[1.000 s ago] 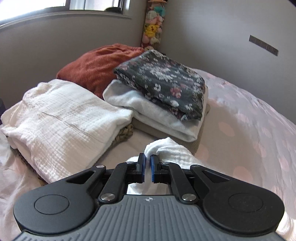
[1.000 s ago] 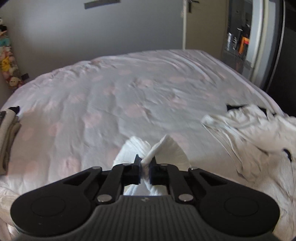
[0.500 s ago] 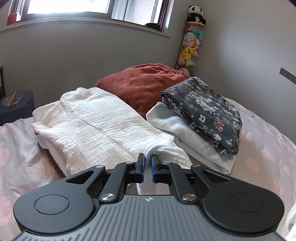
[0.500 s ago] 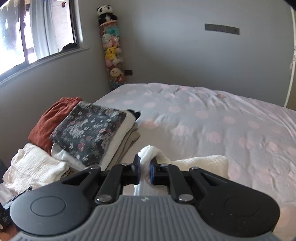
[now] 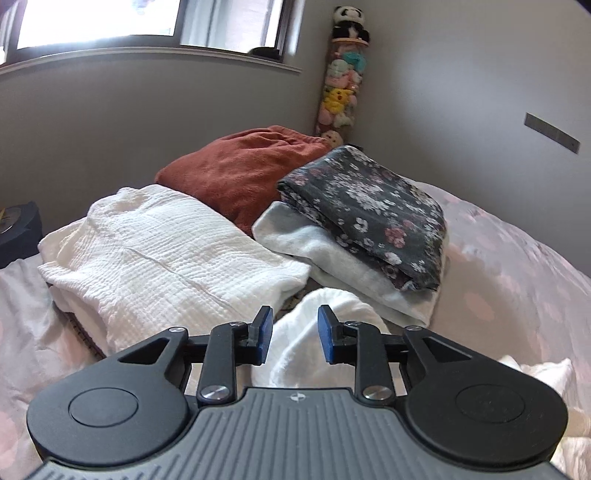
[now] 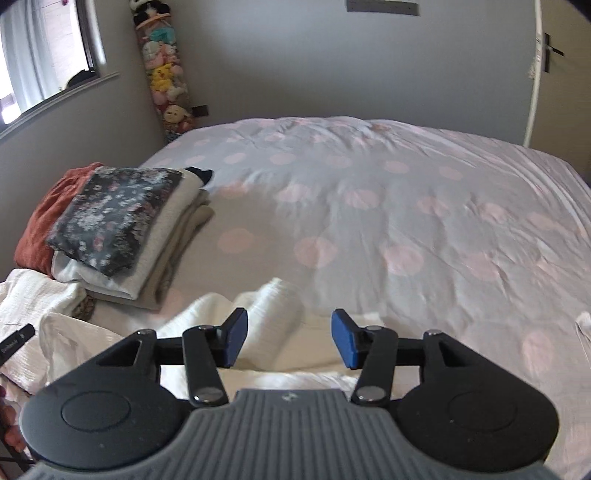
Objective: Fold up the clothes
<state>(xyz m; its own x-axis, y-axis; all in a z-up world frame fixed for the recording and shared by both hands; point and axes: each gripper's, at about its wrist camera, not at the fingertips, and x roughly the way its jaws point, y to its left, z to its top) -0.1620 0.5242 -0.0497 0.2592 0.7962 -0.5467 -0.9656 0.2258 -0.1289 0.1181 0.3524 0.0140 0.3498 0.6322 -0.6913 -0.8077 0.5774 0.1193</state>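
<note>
1. The white cloth (image 5: 325, 332) lies bunched on the bed (image 6: 369, 206), just in front of the stack of folded clothes; in the left wrist view a rounded hump of it rises between the blue pads; in the right wrist view it (image 6: 266, 314) spreads low and rumpled under the fingers.
2. The left gripper (image 5: 295, 334) has its jaws released; the pads stand apart with the cloth's hump in the gap, and whether either pad touches it cannot be told.
3. The right gripper (image 6: 290, 338) is likewise spread wide, gripping nothing; the cloth lies below and behind its pads.
4. Just beyond the cloth sits the stack; a dark flowered garment (image 5: 369, 206) lies on top of a pale grey folded piece (image 5: 332, 258), with beige layers under that in the right wrist view.
5. To the left of the stack, touching it, lies a folded white crinkled garment (image 5: 166, 251); behind both, against the wall, a rust-red garment (image 5: 243, 170).
6. Past the stack, in the room's corner, a tall column of stuffed toys (image 5: 341, 77) stands upright; a window (image 5: 110, 22) runs along the wall to its left.
7. To the right of the stack the bed stretches away, its cover pale with pink dots.
</note>
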